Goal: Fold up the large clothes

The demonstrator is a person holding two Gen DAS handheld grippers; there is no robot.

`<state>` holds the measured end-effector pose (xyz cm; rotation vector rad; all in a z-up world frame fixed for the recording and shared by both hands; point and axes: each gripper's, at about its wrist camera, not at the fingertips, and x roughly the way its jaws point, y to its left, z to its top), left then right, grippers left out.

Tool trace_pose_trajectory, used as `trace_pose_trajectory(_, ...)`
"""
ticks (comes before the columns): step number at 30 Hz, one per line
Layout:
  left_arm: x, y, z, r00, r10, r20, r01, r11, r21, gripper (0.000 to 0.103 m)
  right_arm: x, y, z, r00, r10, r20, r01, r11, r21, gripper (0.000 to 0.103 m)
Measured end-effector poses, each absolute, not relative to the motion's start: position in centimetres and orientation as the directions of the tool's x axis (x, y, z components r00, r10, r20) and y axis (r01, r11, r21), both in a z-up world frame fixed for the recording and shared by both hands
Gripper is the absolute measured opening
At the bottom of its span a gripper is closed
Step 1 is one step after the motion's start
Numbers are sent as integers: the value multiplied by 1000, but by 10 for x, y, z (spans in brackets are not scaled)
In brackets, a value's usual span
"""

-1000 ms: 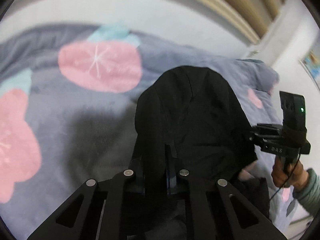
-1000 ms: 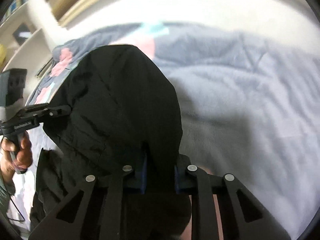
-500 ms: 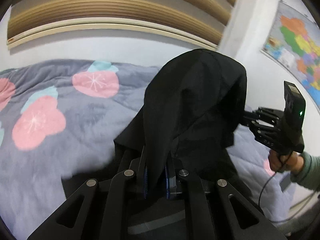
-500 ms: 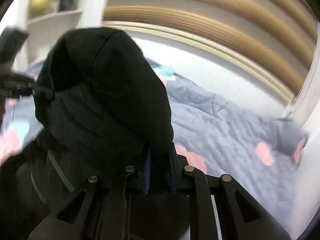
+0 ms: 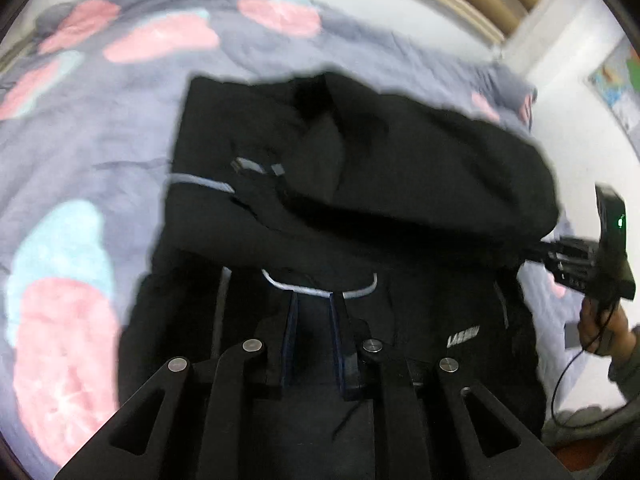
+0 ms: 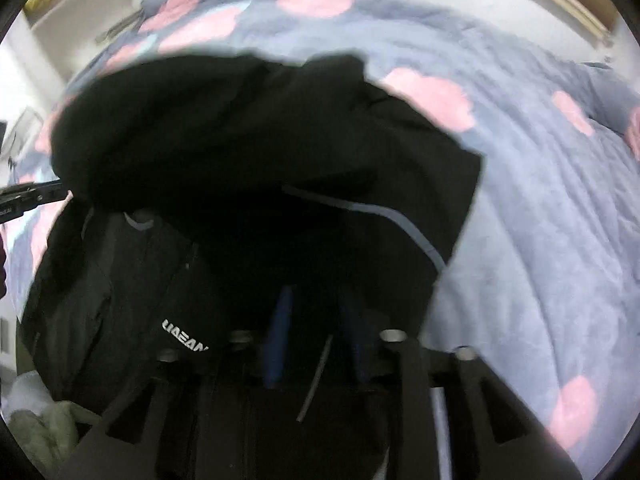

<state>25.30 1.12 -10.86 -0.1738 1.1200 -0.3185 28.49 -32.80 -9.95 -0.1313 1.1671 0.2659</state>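
Left gripper (image 5: 312, 312): jaws apart, hovering above black jacket (image 5: 360, 184), nothing clamped. Right gripper (image 6: 316, 320): jaws apart, likewise empty. Jacket: spread on grey strawberry-print duvet (image 6: 540, 200), far part doubled over near part. Step: first fold apparently laid. Next: regrip an edge, fold across

Grey blanket (image 5: 100, 132) with pink blotches; wall map (image 5: 618, 84).
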Motion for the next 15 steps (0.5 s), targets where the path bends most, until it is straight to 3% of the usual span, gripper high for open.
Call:
trace_pose_trajectory(1,255,13,-94,425,-330,-843,164,944,-287,16,288,-333,-89,391,138,-910,-261,965,34,54)
trace_pose_trajectory(2,259,13,-79,455,-325,-829,171,946,-277,16,293,-337,-72,426,147,-893,-248,968,41,55)
trace_pose_trajectory(7,295,-22,-1,600,-372,-708,286,927,-244,20,330,-330,-5,565,207,-798,-222,970,95,56)
trace_pose_trajectory(9,316,-42,9,597,-395,-698,317,916,-246,21,341,-315,4,559,240,-794,-219,966,138,56)
trace_pose_trajectory(11,335,-63,1,567,-406,-717,336,908,-248,22,354,-298,-8,510,265,-818,-216,960,176,56)
trace_pose_trajectory(15,355,-84,-67,387,-423,-820,292,899,-326,22,342,-263,-76,333,286,-899,-188,954,234,56)
